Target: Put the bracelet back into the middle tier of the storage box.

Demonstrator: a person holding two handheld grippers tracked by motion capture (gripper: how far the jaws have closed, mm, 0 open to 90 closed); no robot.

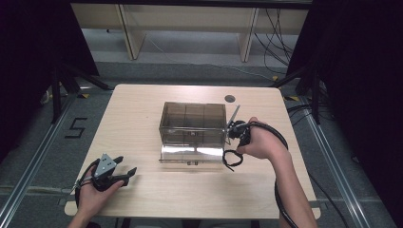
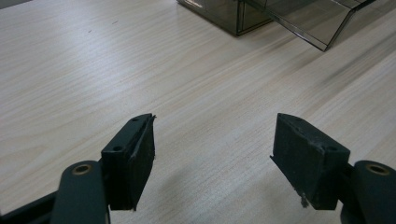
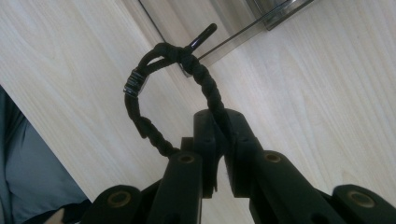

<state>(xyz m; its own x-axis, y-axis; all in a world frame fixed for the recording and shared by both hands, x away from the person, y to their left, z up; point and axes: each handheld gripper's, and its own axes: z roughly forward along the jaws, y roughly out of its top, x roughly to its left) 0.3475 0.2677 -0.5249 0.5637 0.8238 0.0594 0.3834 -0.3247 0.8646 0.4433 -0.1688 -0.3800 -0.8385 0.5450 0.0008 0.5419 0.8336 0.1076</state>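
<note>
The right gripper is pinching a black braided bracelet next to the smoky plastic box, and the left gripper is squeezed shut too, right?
Not quite. The left gripper is open, as the left gripper view shows. The right gripper does pinch the black braided bracelet beside the box.

I am counting one smoked-plastic drawer box, one black braided bracelet, one tabletop, and my two tongs: left tongs, right tongs.

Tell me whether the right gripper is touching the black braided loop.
Touching. The right gripper view shows the right gripper with its jaws shut on the braided loop, one strand pinched between them.
</note>
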